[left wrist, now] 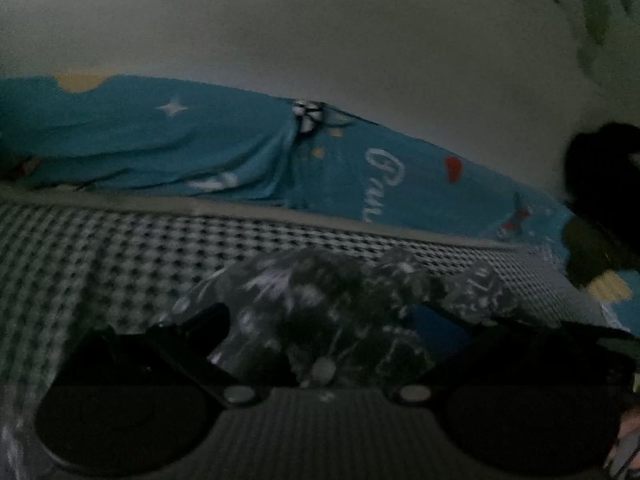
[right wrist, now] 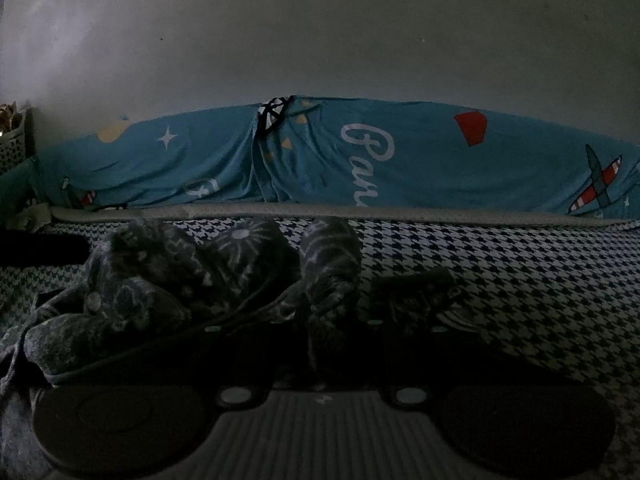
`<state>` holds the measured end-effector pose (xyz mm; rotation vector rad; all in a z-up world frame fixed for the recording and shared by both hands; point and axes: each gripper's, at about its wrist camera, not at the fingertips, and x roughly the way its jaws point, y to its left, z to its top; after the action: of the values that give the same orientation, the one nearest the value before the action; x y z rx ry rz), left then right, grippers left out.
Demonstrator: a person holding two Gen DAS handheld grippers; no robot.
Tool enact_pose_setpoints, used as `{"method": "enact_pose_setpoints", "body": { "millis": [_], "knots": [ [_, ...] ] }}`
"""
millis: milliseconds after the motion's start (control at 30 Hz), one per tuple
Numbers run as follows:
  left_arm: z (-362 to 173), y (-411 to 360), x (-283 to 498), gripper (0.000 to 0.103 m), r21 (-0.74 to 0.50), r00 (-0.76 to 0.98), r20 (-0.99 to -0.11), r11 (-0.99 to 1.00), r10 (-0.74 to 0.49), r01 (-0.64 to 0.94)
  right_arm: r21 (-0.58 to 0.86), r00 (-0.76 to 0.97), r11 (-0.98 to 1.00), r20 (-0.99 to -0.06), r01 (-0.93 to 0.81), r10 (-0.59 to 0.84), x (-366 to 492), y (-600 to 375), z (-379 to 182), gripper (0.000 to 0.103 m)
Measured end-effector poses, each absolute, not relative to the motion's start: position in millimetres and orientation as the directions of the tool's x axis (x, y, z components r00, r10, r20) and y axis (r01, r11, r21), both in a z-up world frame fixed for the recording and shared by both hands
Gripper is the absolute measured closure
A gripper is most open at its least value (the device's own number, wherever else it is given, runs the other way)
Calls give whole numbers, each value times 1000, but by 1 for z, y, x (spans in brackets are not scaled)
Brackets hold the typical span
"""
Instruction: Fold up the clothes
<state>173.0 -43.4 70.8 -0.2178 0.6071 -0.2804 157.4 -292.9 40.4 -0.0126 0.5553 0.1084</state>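
While both grippers are pinching the dark patterned garment (right wrist: 224, 272) below the blue sheet (right wrist: 400, 160), right gripper (right wrist: 328, 320) nearly closed on a fold, left gripper (left wrist: 320, 344) clamping bunched cloth: keeping tension even.

**Dark floral on houndstooth, teal behind**

The garment (right wrist: 224, 264) is dark grey with pale flower-like prints. It lies on a black-and-white houndstooth cover (right wrist: 500, 272) edged by a pale grey band (right wrist: 400, 213). Far behind, a teal sheet (right wrist: 420, 160) shows white script, a white star, a red shape and a red-striped aeroplane. The wall (right wrist: 320, 40) is dull grey-white.
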Motion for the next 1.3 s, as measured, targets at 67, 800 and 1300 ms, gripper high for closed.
{"method": "enact_pose_setpoints", "body": {
  "millis": [67,800,1300],
  "knots": [
    [70,-46,185,0,-269,776,-535,938,-334,218,16,844,994,-527,-109,101,157,-292,40,87],
    [50,-68,251,0,-103,655,-636,886,-408,452,35,826,990,-548,-135,132,164,-292,39,87],
    [58,-82,212,82,53,722,-598,881,-349,469,32,855,989,-499,-148,144,161,-292,48,87]
  ]
}}
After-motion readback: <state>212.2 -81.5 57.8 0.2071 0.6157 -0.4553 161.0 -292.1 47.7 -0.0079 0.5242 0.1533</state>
